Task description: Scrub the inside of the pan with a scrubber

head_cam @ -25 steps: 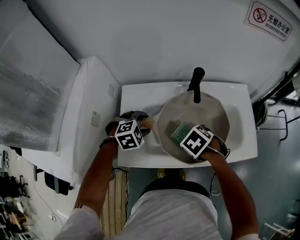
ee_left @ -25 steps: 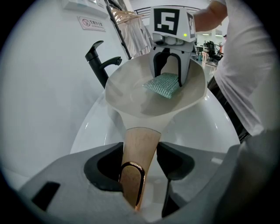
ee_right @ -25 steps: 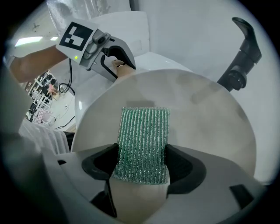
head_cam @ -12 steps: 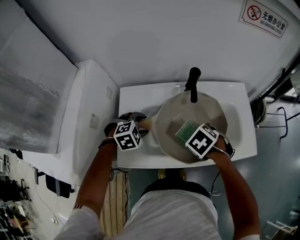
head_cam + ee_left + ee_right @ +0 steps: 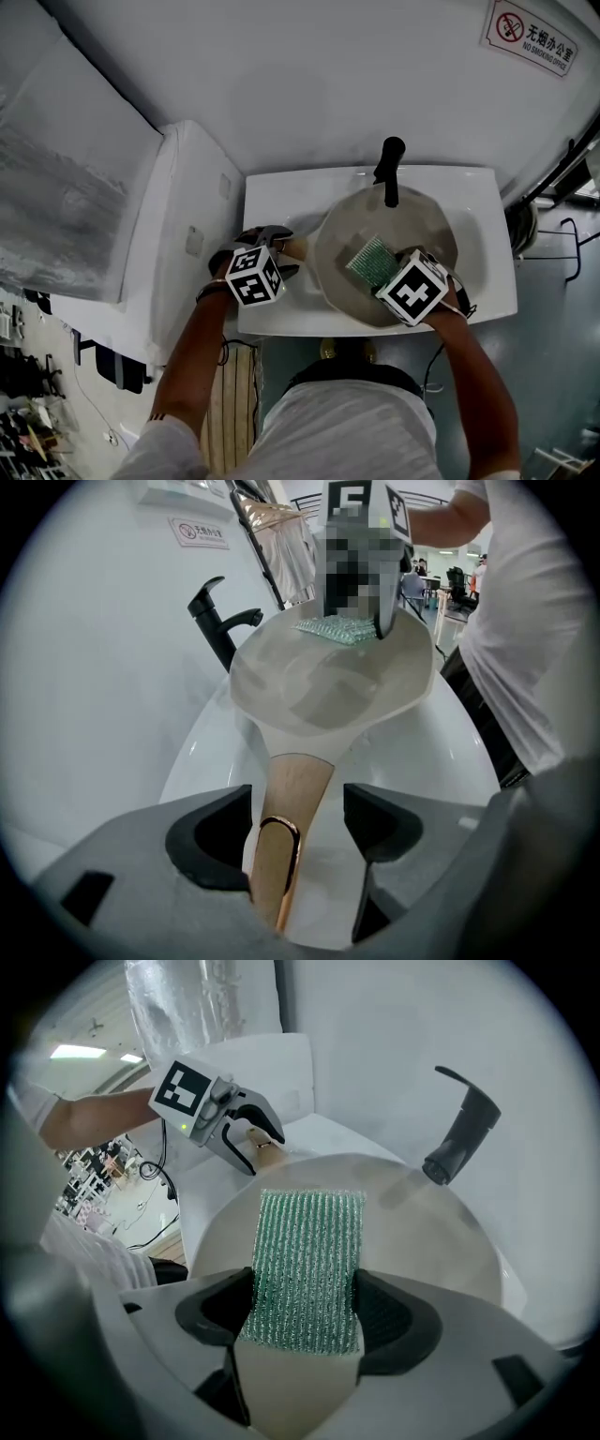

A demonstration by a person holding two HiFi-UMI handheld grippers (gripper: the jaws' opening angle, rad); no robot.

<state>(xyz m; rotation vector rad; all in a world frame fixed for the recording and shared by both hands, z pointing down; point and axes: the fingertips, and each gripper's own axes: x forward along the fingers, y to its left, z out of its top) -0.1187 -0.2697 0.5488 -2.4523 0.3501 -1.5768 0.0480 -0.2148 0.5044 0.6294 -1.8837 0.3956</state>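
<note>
one metal loop [image 5: 277, 821] on pan handle [image 5: 296, 785]

A pale cream pan [image 5: 422, 234] with a faceted rim is set in the white sink [image 5: 281, 202], toward its right half, with its inside turned up. Its wooden handle [image 5: 291, 799] (tipped with a copper-coloured loop) is pointed to the left. A green, ribbed, rectangular scrubber [image 5: 307, 1251] is laid flat on the near part of the pan's inside. Its near end is clamped between the jaws of the right gripper [image 5: 305, 1307].
</note>
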